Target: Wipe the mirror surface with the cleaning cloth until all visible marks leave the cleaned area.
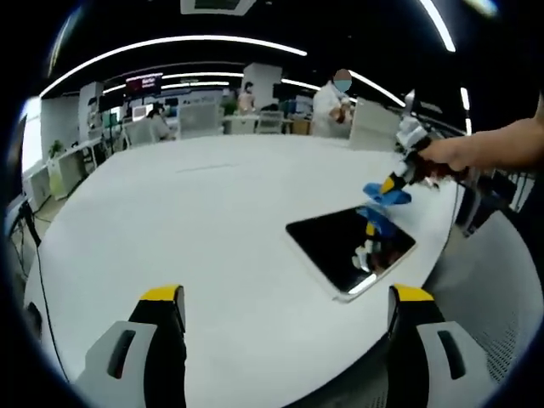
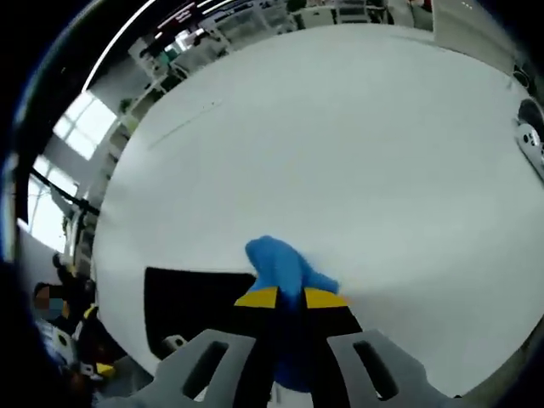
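The right gripper has its yellow-tipped fingers closed on the blue cleaning cloth, which touches the mirror at its far edge. The left gripper hovers with its fingers spread wide, holding nothing. The dark mirror lies flat on the white bench at 3 o'clock in the left gripper view; office desks stand at 12 o'clock.

Bright, even light from ceiling strips, which the fisheye bends into arcs. The white table is near blown out, with soft shadows only. The mirror reads dark, with a small glare spot at its near edge. Daylight comes through a window in the right gripper view. Both frames are slightly soft, with heavy edge warping.
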The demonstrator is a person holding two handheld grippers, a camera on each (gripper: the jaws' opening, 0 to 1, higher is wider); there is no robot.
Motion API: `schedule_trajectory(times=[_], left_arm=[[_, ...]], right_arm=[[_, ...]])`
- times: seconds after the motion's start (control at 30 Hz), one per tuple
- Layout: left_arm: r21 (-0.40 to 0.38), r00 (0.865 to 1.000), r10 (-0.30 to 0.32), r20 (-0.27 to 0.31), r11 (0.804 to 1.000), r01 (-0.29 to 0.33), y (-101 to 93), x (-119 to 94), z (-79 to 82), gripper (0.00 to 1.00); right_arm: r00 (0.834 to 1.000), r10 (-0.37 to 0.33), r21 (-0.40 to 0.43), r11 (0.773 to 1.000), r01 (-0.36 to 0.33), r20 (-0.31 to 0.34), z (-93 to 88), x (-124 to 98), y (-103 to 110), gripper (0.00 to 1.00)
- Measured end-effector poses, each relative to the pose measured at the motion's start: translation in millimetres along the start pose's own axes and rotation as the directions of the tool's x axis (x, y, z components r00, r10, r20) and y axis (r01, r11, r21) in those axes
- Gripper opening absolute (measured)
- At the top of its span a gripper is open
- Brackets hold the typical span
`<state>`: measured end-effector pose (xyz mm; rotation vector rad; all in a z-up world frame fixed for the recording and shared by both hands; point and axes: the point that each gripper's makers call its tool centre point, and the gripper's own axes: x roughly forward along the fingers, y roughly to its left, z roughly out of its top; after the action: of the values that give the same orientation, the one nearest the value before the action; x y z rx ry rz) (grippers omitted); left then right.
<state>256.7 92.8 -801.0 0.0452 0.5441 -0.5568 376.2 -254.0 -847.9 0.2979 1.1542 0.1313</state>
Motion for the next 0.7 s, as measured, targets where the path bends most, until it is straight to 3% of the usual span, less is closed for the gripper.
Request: schedule_trajectory(times=[0.23, 0.33, 0.43, 0.7], left_arm=[[0.001, 1.0, 0.0, -0.006, 1.0, 0.0, 1.4, 0.0, -2.2, 0.99], [0.003, 1.0, -0.003, -0.018, 1.0, 0.003, 1.6, -0.3, -4.9, 0.93], [0.005, 1.0, 0.001, 0.006, 1.0, -0.001, 2.9, -0.1, -1.4, 0.98], [0.012, 1.0, -0.016, -0.025, 1.0, 0.016, -0.1, 2.7, -7.5, 0.99]], right_arm=[[1.0, 0.002, -0.002, 1.0, -0.002, -0.03, -5.6, 12.0, 13.7, 0.04], [0.999, 0.002, 0.001, 1.0, -0.002, -0.039, -8.4, 16.1, 19.2, 0.04], [0.999, 0.0, -0.002, 1.0, 0.0, -0.046, -12.1, 19.4, 24.8, 0.04], [0.997, -0.002, -0.014, 1.0, 0.001, -0.079, -23.7, 30.4, 41.2, 0.04]])
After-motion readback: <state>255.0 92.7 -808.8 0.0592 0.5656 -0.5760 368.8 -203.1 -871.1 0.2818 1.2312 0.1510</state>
